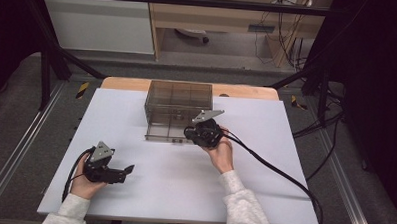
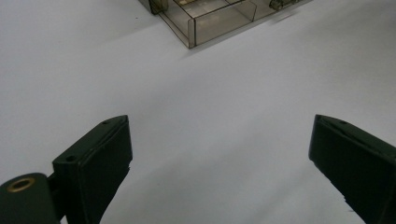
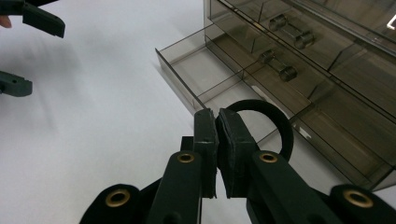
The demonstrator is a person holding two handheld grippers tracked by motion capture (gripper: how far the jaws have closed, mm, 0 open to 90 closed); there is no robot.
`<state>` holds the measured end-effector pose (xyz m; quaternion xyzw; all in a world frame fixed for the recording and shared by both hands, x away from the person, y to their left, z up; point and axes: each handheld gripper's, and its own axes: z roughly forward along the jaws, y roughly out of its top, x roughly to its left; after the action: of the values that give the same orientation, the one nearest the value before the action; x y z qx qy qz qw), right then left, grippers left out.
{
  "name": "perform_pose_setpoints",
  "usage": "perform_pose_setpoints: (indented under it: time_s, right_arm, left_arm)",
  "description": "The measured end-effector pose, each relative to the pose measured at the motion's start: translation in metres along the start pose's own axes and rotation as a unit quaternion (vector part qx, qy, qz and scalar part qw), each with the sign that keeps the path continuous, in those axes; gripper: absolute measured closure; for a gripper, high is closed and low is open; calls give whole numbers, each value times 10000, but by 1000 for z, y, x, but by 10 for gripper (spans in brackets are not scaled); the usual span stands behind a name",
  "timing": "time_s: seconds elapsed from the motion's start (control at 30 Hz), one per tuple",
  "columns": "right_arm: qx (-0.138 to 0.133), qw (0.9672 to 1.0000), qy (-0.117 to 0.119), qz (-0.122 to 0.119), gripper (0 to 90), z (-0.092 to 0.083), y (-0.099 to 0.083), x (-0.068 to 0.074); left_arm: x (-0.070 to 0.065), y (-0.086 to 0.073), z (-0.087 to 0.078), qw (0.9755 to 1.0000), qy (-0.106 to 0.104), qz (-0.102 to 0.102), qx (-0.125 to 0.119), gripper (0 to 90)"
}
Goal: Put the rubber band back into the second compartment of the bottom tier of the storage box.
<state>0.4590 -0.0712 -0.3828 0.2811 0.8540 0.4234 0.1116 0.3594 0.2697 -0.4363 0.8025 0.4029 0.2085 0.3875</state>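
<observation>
A smoky clear drawer box [image 1: 177, 102] stands at the middle back of the white table. Its bottom drawer [image 1: 164, 137] is pulled out toward me, and in the right gripper view this drawer [image 3: 196, 74] shows divided compartments. My right gripper [image 1: 188, 134] is at the drawer's right front corner. Its jaws [image 3: 217, 114] are shut on a thin black ring [image 3: 280, 122], which sticks out over the drawer's edge. My left gripper [image 1: 128, 169] rests low at the table's front left, jaws [image 2: 219, 128] wide open with nothing between them.
Small dumbbell-shaped parts [image 3: 280, 65] lie in the box's compartments. The white tabletop [image 1: 149, 185] stretches between the two grippers. A black cable [image 1: 274, 169] trails from the right gripper to the table's right front. A dark frame and shelving stand behind the table.
</observation>
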Motion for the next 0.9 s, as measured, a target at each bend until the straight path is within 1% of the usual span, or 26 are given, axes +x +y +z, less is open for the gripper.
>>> perform_pose_setpoints:
  time_s: [0.2, 0.57, 0.9]
  right_arm:
    - [23, 10000, -4, -17, 862, 5, 3, -1]
    - [18, 10000, -37, 28, 863, 11, 11, -3]
    - [61, 10000, -28, 67, 862, 22, 15, -4]
  left_arm:
    - [0, 0, 1, 10000, -13, -1, 10, 61]
    - [0, 0, 0, 10000, -14, -22, 15, 61]
    - [1, 0, 0, 10000, -17, -38, 7, 61]
